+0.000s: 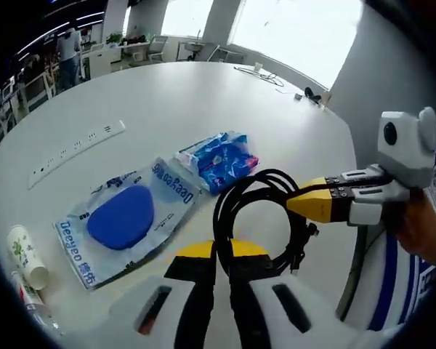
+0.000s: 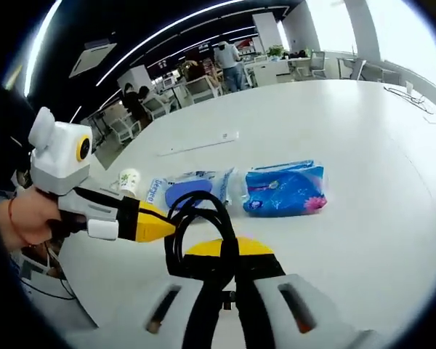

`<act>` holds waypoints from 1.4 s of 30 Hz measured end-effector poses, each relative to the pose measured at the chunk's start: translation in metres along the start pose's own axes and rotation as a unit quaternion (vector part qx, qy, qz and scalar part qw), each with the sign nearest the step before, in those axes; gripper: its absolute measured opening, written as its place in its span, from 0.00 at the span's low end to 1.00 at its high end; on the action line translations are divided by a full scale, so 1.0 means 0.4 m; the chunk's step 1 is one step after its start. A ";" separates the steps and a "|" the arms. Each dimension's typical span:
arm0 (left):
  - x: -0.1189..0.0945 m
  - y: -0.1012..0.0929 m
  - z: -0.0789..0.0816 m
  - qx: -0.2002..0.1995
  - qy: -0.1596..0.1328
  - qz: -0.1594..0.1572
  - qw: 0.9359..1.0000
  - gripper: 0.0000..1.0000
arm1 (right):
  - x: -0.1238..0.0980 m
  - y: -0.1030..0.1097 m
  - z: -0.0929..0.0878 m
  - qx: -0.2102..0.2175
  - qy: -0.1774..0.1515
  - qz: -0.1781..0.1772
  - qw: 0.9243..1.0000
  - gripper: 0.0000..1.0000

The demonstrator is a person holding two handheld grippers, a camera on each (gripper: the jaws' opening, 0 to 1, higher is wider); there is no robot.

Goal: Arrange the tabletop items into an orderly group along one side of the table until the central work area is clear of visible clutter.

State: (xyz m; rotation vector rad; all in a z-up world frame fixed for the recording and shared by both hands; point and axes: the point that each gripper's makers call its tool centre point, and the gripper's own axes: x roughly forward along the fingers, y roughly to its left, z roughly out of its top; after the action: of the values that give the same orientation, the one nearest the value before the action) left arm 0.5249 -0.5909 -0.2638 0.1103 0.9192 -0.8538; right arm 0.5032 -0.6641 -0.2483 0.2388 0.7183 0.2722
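White table (image 1: 203, 102): both grippers' fingers pinch black cable (image 1: 247, 211), facing.

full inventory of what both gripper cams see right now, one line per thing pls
table: 1, white, large and rounded, under everything
cable coil: 1, black, near table edge, pinched by both grippers
clear pouch with blue oval item: 1, printed "Deeyeo", flat, beside the coil
tissue pack: 1, blue with pink print, next to the pouch
power strip: 1, white, long, flat, farther across the table
paper cup: 1, white with green print, lying at table edge
small items: a few, far side, too small to tell
office chairs and desks: several, background
left gripper: yellow-tipped, shut on coil
right gripper: yellow-tipped, shut on coil
hand: holding the left gripper
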 end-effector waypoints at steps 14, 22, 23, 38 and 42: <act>0.067 0.031 -0.018 -0.009 0.030 -0.002 1.000 0.02 | 0.065 -0.044 -0.040 0.022 0.021 -0.001 1.000 0.01; 0.096 0.048 -0.033 -0.018 0.043 -0.004 0.999 0.03 | 0.099 -0.059 -0.063 0.029 0.034 -0.005 0.999 0.01; 0.097 0.048 -0.033 -0.018 0.044 -0.004 0.999 0.03 | 0.101 -0.060 -0.064 0.031 0.034 -0.004 0.999 0.01; 0.125 0.061 -0.043 -0.022 0.053 -0.005 0.998 0.02 | 0.131 -0.079 -0.091 0.044 0.046 -0.005 0.998 0.02; 0.131 0.065 -0.050 -0.029 0.055 -0.005 0.998 0.02 | 0.138 -0.079 -0.098 0.041 0.051 -0.007 0.998 0.03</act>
State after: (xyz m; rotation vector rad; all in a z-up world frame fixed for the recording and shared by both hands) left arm 0.5463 -0.5963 -0.3216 0.1042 1.0468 -0.8359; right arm 0.5219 -0.6711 -0.3205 0.2994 0.8320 0.2421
